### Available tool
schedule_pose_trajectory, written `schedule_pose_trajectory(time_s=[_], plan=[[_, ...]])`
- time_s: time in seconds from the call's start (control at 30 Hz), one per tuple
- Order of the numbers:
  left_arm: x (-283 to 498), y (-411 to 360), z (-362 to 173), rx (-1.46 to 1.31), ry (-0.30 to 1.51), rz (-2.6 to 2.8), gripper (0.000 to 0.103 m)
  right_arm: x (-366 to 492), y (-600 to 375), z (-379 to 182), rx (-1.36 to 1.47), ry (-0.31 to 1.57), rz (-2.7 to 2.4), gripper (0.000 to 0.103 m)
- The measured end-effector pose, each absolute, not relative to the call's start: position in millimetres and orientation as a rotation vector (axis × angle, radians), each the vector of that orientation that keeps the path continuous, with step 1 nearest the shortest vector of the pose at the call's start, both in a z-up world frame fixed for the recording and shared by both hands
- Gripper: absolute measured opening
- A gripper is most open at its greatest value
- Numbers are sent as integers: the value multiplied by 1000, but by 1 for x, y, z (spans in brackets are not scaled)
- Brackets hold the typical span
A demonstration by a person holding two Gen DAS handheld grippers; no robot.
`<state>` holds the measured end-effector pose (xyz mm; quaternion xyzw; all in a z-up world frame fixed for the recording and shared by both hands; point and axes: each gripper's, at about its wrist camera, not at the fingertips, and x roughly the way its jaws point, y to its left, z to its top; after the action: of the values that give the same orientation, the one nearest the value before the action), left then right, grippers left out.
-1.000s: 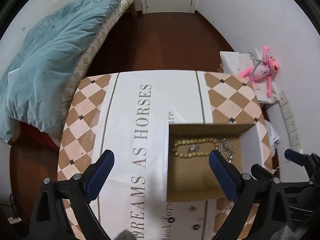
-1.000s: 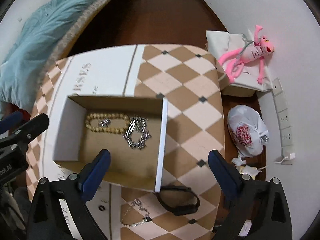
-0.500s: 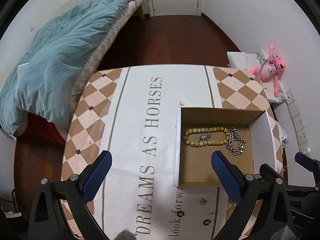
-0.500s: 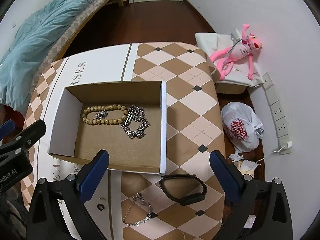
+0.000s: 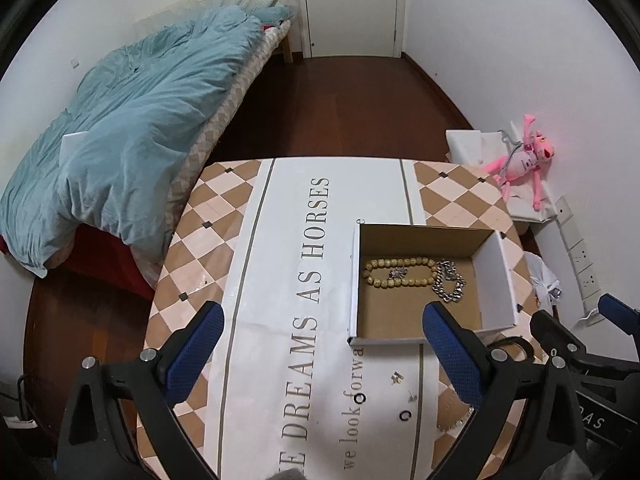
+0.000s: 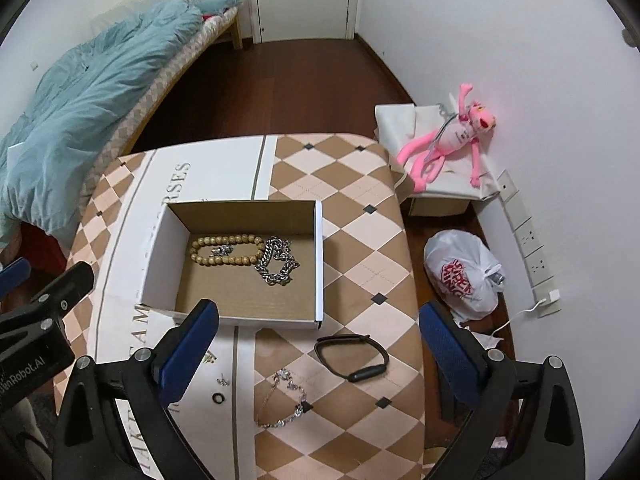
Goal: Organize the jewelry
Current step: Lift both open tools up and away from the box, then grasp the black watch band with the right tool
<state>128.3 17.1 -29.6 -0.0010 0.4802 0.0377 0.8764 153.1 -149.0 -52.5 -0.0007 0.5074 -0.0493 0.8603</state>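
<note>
Jewelry box (image 6: 318,264) is holding 2 pieces; I'm hovering both spread, empty grippers, right gripper (image 6: 318,344) next needing the black band (image 6: 352,358) nearby.

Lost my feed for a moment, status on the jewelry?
Both grippers open, empty. Bead bracelet, silver chain in box. Black band, thin chain on table.

A tan-and-pink diamond-checked tablecloth (image 6: 352,208) bears a brown-lined white box (image 6: 318,264) of tan beads (image 6: 224,250) and silver chain (image 6: 276,262).
</note>
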Motion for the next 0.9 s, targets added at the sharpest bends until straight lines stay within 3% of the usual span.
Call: schedule_pose_trajectory(time_s=[0.43,0.9], plan=[[83,29,-4,-40,940,75,101,99,-149,-15,87,1001,-63,102],[74,18,-118,-6,1107,106,101,87,-225,-140,235,1149,-138,101]])
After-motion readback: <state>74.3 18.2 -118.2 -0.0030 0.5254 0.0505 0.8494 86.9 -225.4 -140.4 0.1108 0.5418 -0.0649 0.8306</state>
